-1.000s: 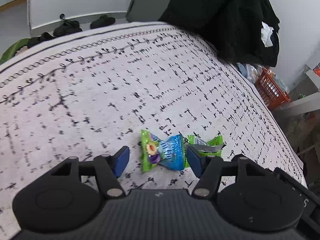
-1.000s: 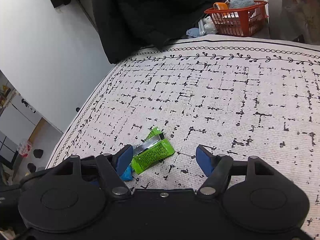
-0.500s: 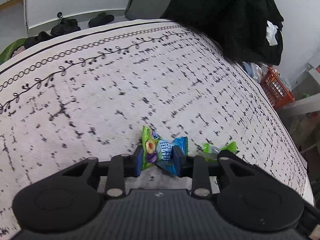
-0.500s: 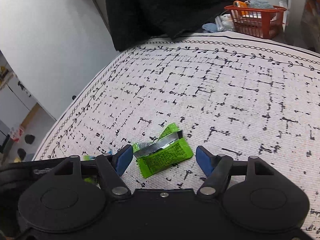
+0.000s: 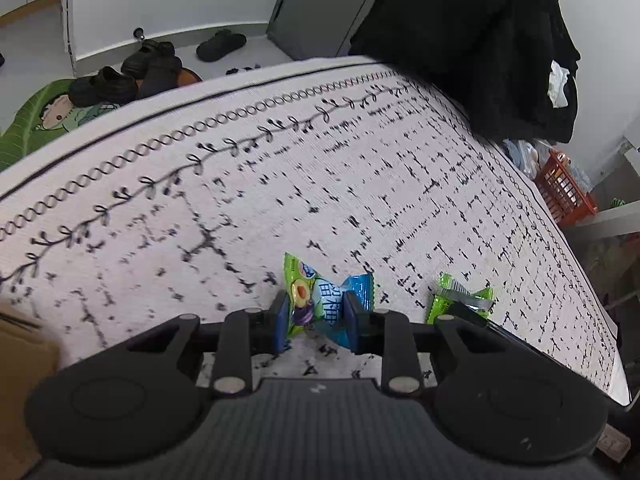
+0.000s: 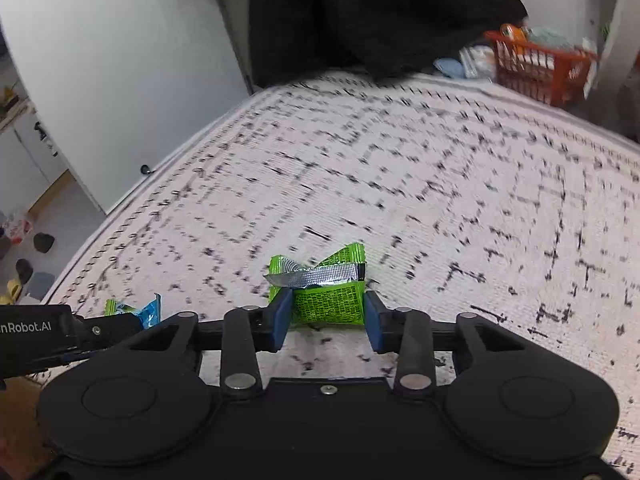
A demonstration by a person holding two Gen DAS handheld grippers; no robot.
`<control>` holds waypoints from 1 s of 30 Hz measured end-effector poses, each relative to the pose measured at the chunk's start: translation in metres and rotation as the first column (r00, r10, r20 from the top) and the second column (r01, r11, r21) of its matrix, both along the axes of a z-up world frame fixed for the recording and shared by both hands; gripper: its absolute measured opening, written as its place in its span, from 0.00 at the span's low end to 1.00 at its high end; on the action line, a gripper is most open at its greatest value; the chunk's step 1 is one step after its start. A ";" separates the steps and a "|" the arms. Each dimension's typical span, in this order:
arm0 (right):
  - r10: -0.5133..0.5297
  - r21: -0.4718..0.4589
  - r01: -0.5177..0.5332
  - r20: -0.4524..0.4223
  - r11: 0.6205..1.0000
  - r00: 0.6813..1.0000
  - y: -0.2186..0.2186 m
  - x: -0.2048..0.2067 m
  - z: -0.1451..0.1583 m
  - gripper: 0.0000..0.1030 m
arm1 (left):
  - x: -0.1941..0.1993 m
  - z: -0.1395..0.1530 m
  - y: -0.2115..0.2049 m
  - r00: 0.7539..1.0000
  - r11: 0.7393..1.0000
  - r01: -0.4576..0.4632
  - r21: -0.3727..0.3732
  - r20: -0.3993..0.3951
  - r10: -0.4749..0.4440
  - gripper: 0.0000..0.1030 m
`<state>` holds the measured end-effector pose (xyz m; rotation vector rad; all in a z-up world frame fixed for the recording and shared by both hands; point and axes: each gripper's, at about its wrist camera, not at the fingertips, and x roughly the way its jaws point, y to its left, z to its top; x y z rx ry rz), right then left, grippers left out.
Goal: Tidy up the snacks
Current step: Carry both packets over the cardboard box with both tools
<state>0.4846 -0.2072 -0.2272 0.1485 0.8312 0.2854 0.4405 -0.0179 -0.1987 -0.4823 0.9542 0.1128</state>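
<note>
Left wrist view: the left gripper [image 5: 316,320] is closed narrowly on a green-and-blue candy packet [image 5: 320,300], its blue pads pressing the packet's middle from both sides, with the packet's twisted ends fanning out beyond the pads. The packet sits at the near edge of a white rug [image 5: 280,200] with black markings; whether it is lifted clear of the rug cannot be told. Just to its right lies a bright green snack packet [image 5: 456,300] with a silver strip across it.

Right wrist view: the right gripper [image 6: 324,316] brackets that green snack packet [image 6: 328,292], its pads touching or very nearly touching the packet's two sides, so the grip looks closed on it, though how firmly cannot be judged. The picture is blurred at the far side. The candy packet [image 6: 136,312] shows at the near left, beside the black body of the other tool.

Far off, an orange basket [image 6: 536,64] stands beyond the right edge of the rug, next to a heap of dark clothing [image 6: 360,20]. A brown cardboard surface [image 5: 20,352] shows at the near left corner.

Step in hand, as judged: both snacks are at the picking-up stage, one per gripper. The next move calls for a steady lift without loosening either grip, then carrying each packet to a container; which container is meant is not shown.
</note>
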 end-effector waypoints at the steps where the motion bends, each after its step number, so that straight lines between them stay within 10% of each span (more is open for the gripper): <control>1: 0.008 -0.005 -0.008 0.009 1.000 1.000 0.002 -0.004 0.004 0.32 | -0.003 0.003 0.002 1.000 1.000 -0.005 0.000 0.005 0.005 0.27; 30: 0.102 0.020 -0.107 0.167 0.994 0.981 0.061 -0.149 0.127 0.24 | -0.155 0.122 0.076 0.979 0.990 -0.110 -0.083 0.163 0.122 0.27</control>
